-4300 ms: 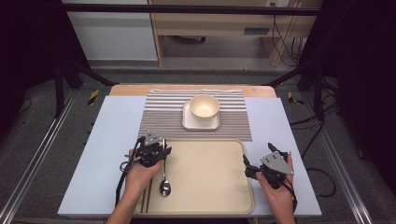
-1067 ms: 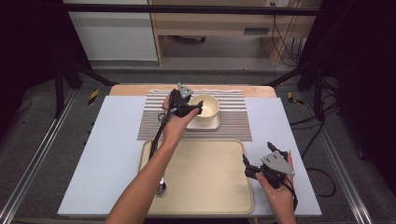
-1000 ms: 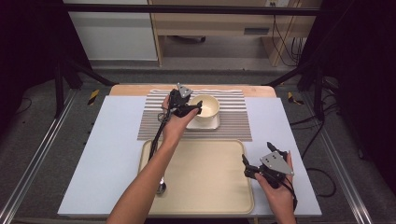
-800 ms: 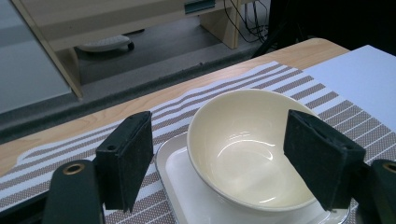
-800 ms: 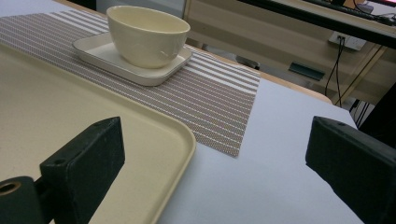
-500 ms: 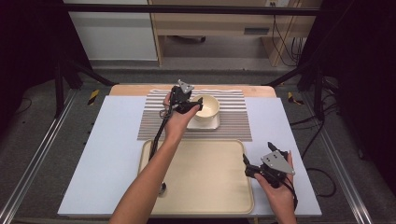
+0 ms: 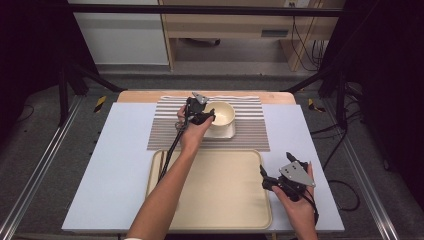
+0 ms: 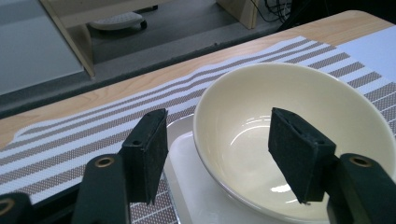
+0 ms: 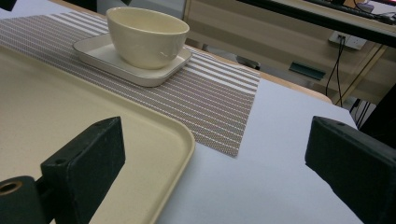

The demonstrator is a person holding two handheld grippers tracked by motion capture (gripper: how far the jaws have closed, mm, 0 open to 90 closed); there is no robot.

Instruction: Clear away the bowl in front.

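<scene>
- The left tool (image 7: 209, 118) reaches across to the bowl (image 7: 220, 114). Its jaws have just been closing and straddle the rim at the bowl's 9 o'clock side, one pad (image 8: 148, 151) outside the wall, the other (image 8: 299, 158) over the hollow. A gap shows at each pad, so they stand apart and nothing is pinched yet.
- The right tool (image 7: 264, 178) rests at the 3 o'clock edge of the tray, jaws wide apart and holding nothing.
- The tabletop (image 7: 115, 165) carries a pale sheet, with bare wood at 12 o'clock.
- The tray (image 7: 225, 200) lies at 6 o'clock, cream and shallow.
- The striped mat (image 7: 250, 135) lies at 12 o'clock of the tray, just beyond it.
- The plate (image 9: 100, 56), square with rounded corners, sits on the mat.
- The bowl stands upright on the plate, empty, its inside glossy (image 8: 252, 135).
- Handling, as I judge it: glazed ceramic, stiff, fairly heavy for a rim grip, slippery, and it would chip if dropped. Best hold is the wall just below the rim, pads flat on both faces; lift slowly, since the bowl may tip about the pads or drag the plate along.
</scene>
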